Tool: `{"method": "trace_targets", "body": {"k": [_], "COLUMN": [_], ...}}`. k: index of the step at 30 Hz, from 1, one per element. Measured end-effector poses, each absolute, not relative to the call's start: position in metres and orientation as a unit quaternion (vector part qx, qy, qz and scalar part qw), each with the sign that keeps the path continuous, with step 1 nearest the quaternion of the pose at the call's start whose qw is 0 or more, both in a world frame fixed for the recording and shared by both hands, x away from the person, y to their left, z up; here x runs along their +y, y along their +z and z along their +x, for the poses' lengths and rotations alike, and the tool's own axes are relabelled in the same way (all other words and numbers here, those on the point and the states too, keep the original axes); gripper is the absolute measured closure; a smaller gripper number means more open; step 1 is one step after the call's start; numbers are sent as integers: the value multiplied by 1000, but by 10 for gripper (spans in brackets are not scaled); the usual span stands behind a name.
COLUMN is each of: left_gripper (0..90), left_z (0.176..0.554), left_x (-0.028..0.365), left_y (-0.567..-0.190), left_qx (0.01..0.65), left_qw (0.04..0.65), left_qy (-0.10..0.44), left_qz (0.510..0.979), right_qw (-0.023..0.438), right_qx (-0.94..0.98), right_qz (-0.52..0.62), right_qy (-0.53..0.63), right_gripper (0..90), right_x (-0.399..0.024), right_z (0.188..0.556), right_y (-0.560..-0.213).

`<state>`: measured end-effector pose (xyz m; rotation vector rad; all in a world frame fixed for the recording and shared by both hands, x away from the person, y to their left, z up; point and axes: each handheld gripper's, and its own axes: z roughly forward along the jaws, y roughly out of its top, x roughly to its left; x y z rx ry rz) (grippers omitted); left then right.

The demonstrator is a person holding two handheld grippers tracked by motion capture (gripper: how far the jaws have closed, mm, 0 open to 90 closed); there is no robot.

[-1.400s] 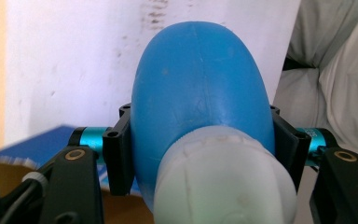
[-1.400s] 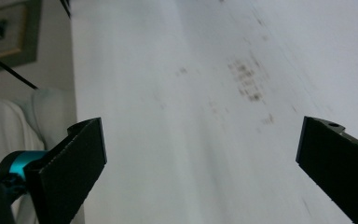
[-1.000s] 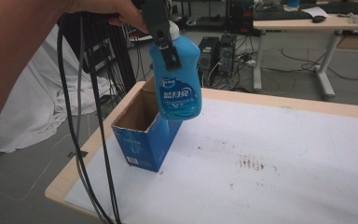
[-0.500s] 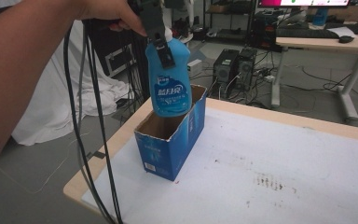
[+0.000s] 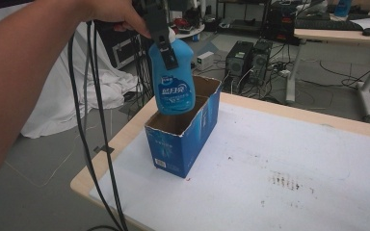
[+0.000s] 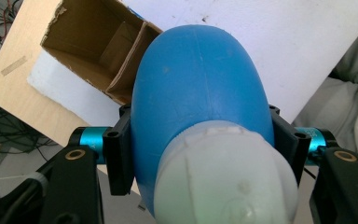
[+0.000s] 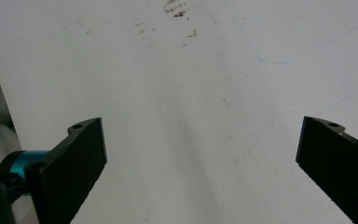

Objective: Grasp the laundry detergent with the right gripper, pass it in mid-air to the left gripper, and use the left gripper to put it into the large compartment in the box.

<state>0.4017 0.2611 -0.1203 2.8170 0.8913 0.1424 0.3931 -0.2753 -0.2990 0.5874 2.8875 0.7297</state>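
Smooth rounded blue plastic bottle [image 5: 174,82], open cardboard box [image 5: 185,137], scuffed white tabletop [image 5: 289,159]

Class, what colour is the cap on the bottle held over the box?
White, on a blue bottle; the cap shows best in the left gripper view.

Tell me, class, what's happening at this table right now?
A person is working with a handheld gripper in each hand. The left gripper is shut on the upper part of a blue bottle with a white cap, and holds it upright right over the open top of a blue box, which stands near the table's corner. The bottle's base is about at the box's rim, not yet inside. The right gripper is open and empty over the bare white tabletop.
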Motion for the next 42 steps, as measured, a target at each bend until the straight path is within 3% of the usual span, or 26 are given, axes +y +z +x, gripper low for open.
{"method": "trace_targets", "body": {"k": [29,42], "left_gripper": [375,374], "left_z": [419,420], "left_x": [254,256], "left_y": [-249,-269], "left_qx": [278,277], "left_qw": [52,40], "left_qy": [13,7], "left_qz": [959,960], "right_qw": [41,41], "right_qx": [950,951], "right_qz": [198,196], "right_qy": [237,235], "right_gripper": [10,10], "right_x": [-273,-274], "right_z": [394,394], "right_y": [-315,-317]}}
